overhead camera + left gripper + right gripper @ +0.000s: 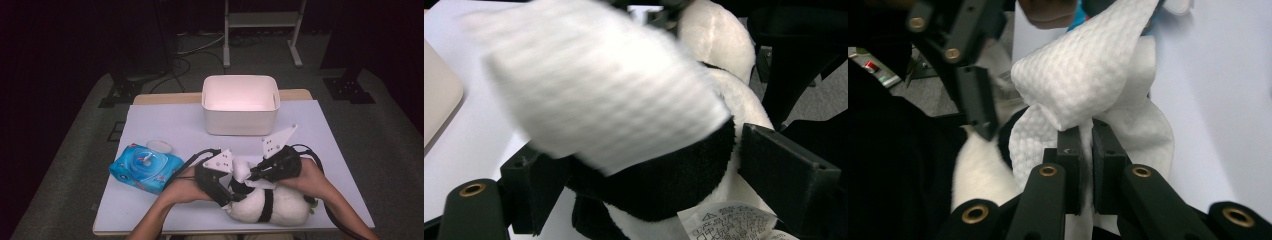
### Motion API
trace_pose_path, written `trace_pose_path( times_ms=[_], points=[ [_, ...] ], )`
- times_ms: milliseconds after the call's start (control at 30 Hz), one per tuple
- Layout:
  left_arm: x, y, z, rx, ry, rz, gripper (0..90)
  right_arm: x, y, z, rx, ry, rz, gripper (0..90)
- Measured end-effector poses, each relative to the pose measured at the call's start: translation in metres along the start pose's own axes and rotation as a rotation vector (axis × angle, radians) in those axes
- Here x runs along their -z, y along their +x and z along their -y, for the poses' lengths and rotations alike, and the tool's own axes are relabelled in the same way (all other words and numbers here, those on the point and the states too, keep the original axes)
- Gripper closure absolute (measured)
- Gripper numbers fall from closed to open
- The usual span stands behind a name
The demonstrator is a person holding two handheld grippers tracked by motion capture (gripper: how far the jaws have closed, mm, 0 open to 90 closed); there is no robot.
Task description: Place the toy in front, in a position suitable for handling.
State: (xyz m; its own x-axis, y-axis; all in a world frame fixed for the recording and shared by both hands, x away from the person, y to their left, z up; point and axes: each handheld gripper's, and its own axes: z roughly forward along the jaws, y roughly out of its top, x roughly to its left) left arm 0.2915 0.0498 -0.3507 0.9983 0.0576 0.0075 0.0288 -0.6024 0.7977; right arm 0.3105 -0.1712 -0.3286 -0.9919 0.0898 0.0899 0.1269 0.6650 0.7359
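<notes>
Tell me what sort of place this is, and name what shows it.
Probably a recording or test setup, not a home: a small table under a white sheet stands alone on grey carpet, dark curtains hang around it, and cables and a metal stand sit behind.

The plush [270, 202] is white with black bands. The wipe [1083, 70] is white, waffle-textured. The pack [145, 168] is blue, the bin [240, 112] cream.

Your table [165, 125], covered in white, carries a white bin [240, 105] at the far edge, a blue wipes pack [145, 168] at left with what looks like a small round lid [159, 146] just beyond it, and the panda plush [270, 204] near you.
</notes>
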Motion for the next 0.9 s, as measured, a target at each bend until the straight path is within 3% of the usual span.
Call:
trace_pose_path(
  times_ms=[100, 300, 600, 900],
  points=[
    [0.0, 0.002, 0.002, 0.012, -0.008, 0.003, 13.9, -0.002, -0.004, 0.0, -0.01, -0.008, -0.007, 83.9],
    [-0.001, 0.002, 0.0, -0.006, 0.003, -0.013, 14.0, 0.005, 0.005, 0.002, -0.007, -0.013, 0.002, 84.2],
    [-0.002, 0.003, -0.001, 0.002, 0.007, -0.004, 13.7, -0.001, 0.008, -0.005, 0.008, -0.018, -0.004, 84.1],
    [-0.001, 0.004, -0.001, 0.003, 0.015, -0.003, 13.6, 0.022, 0.015, 0.02, -0.032, 0.015, 0.013, 83.8]
  ],
)
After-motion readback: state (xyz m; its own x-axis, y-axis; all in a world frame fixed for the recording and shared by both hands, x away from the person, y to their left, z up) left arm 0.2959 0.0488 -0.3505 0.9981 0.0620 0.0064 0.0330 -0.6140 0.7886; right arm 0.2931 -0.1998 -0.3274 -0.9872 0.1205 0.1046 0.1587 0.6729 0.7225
